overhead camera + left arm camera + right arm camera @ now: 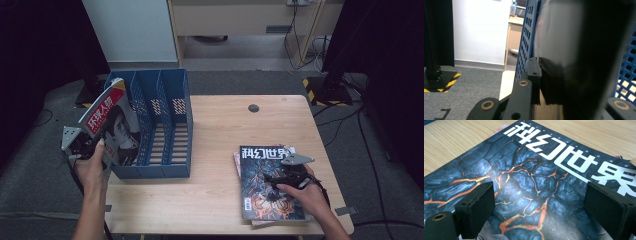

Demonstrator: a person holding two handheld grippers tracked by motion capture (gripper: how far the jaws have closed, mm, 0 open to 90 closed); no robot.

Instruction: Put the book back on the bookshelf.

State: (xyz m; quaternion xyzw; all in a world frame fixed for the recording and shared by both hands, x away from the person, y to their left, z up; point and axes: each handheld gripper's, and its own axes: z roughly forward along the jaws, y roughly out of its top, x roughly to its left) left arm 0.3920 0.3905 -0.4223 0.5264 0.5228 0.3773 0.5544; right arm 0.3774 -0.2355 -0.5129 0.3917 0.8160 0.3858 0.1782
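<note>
A blue three-slot file holder (165, 125) stands on the left of the wooden table (225, 125). My left gripper (95, 147) is shut on the lower edge of a red-headed magazine (112, 117), which leans tilted at the leftmost slot. In the left gripper view the magazine (574, 62) is a dark blur pinched between the jaws beside the holder's lattice wall (526, 37). At the right front lies a dark lava-cover magazine (267, 182) on another magazine (236, 162). My right gripper (276, 181) hovers open just above the lava cover (529, 170), its pads (477, 207) spread wide.
A round cable hole (253, 108) sits near the table's far edge. A black stand with a yellow-black striped base (325, 87) is on the floor at the back right, with cables nearby. A white panel (130, 30) and a cabinet stand behind the table.
</note>
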